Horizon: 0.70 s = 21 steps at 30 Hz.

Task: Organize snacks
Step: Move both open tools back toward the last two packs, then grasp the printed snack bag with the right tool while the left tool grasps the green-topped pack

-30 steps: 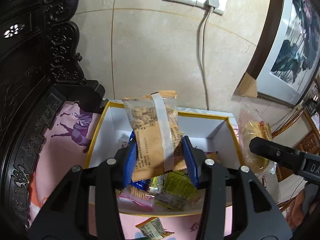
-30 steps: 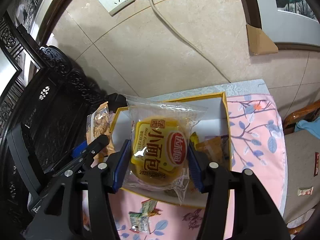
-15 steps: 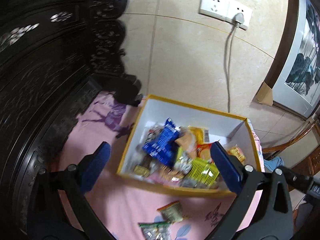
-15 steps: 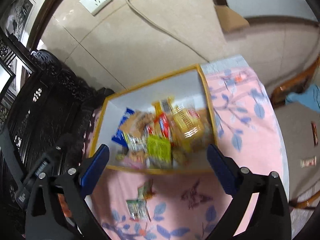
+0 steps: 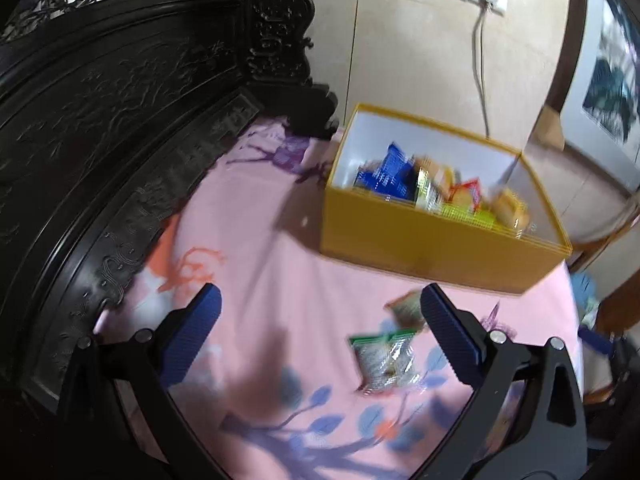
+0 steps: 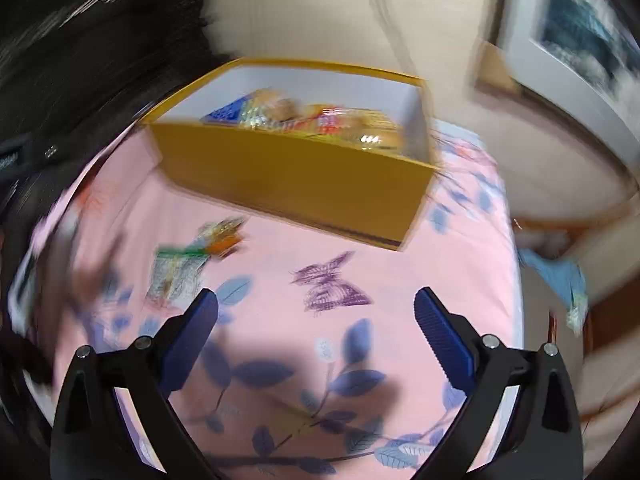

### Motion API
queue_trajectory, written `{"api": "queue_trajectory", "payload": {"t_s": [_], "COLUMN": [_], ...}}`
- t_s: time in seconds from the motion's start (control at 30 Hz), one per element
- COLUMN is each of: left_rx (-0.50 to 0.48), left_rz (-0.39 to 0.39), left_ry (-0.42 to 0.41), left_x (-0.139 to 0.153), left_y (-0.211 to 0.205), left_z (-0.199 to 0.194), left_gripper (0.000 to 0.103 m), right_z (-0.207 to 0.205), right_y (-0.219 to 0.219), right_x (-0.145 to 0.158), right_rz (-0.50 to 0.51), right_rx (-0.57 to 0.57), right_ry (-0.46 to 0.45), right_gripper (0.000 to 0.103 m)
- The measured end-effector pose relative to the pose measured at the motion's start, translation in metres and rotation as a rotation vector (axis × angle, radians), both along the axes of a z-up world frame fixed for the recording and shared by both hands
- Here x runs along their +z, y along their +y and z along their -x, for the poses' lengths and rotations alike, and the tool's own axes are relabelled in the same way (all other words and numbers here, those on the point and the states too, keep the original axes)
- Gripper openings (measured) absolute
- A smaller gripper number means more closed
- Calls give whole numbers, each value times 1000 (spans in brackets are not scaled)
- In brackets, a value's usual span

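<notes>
Now left hand-held gripper (image 5: 320, 312) wide, empty, as is right hand-held gripper (image 6: 316, 312). Green snack packet (image 5: 382, 356) on pink desk cloth (image 5: 280, 280) just inside left's right pad, nearer left. Orange packet (image 5: 404, 308) beyond it, yellow box (image 5: 420, 244) farther.

Snacks (image 5: 424, 184) in box (image 5: 420, 240), behind packets (image 5: 384, 354)

Yellow box (image 5: 432, 240) with white inside, open, filled with mixed snack packets (image 5: 436, 192), near cloth's far edge. Two loose packets: green-topped packet (image 5: 382, 356), orange-brown packet (image 5: 406, 310), laid before box.
</notes>
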<state>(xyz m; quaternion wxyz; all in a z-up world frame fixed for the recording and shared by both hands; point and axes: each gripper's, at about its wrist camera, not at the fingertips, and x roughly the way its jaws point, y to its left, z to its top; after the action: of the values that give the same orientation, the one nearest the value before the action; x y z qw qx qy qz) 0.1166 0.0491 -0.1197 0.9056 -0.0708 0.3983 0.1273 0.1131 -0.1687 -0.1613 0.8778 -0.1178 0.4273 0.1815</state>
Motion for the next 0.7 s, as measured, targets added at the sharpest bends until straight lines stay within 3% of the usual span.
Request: {"api": "queue_trajectory", "payload": {"t_s": [0.1,0.27,0.33,0.43,0.7], "left_rx": [23,56,68,78,46], "left_rz": [9,42,46,47,76], "left_ry": [20,44,52,60,84], "left_x": [-9,-21,-24,-28,-39], "left_y": [5,13,17,22,27], "left_z": [13,30,33,38,37], "left_gripper": [101,101,101,101,101], "right_z": [-5,-48,-62,-79,-104], "right_y": [14,49,62,80,96], "right_x": [8,1,-6,-22,-60], "right_rz": [-87,-165,-186,-169,-107], "right_rx": [85,160,180,174,139], "right_ry": [-13,131,163,207,280], "right_gripper": [99,99,92,81,72]}}
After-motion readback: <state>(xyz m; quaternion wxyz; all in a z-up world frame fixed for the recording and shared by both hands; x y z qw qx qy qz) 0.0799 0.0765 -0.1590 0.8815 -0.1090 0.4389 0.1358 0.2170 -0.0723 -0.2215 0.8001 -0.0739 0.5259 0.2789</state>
